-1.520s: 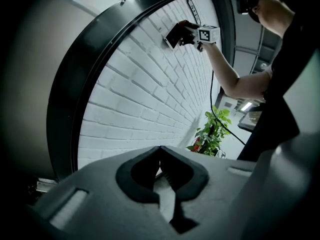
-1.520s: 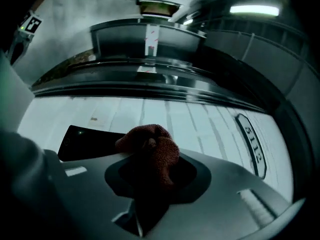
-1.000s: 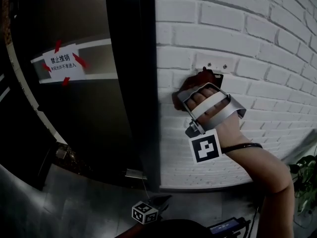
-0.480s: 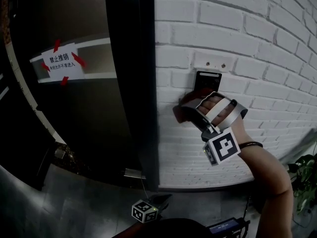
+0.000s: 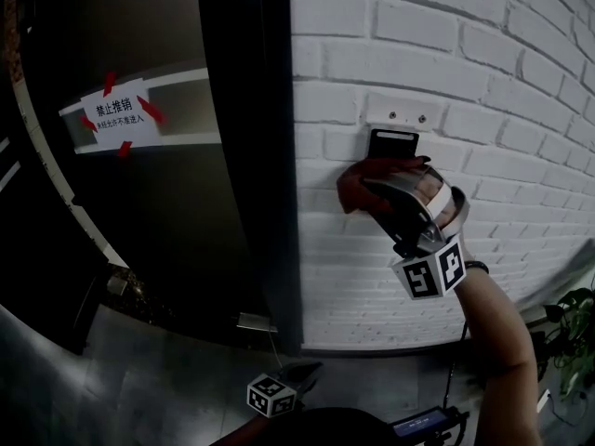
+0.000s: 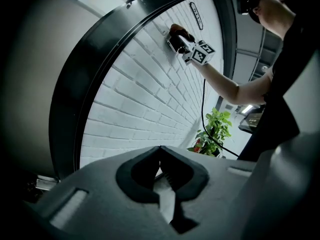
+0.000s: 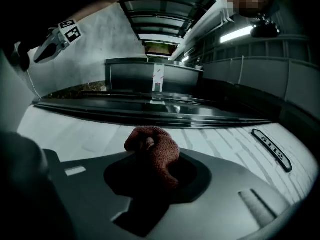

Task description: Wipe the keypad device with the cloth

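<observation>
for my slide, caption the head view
Right gripper holding a red cloth at the keypad device on a white brick wall

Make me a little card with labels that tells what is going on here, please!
Place: white brick wall beside a dark door
Thing to clean: keypad, black, fixed on the wall
Cleaning thing: red cloth, bunched up at the keypad's lower edge
Right gripper: shut on the cloth, holding it against the wall
Left gripper: shut, holding nothing, down low and away from the keypad
Also there: paper sign taped on the door, green plant at the right
</observation>
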Tool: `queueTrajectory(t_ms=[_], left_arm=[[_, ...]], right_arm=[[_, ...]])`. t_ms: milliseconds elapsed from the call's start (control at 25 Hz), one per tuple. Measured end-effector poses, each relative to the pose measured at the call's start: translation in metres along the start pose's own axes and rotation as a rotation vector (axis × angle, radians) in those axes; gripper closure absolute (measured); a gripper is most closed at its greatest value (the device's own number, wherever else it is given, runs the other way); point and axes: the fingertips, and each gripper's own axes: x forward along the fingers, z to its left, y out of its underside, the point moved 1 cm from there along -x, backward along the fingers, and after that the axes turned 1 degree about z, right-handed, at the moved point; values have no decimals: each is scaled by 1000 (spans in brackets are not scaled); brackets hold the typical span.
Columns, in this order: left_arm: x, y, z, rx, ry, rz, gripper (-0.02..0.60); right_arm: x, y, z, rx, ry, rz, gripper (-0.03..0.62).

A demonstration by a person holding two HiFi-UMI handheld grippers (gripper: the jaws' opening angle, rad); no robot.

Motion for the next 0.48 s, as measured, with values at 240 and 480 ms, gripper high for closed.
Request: queueTrajectory(t_ms=[240,480], left_arm=[[4,4,-6,6,18,19,577],[6,1,-13,12,22,16,577]], right_arm=[[4,-6,60,-161,-88,59,493],[-5,2,85,-289,-94,158,493]])
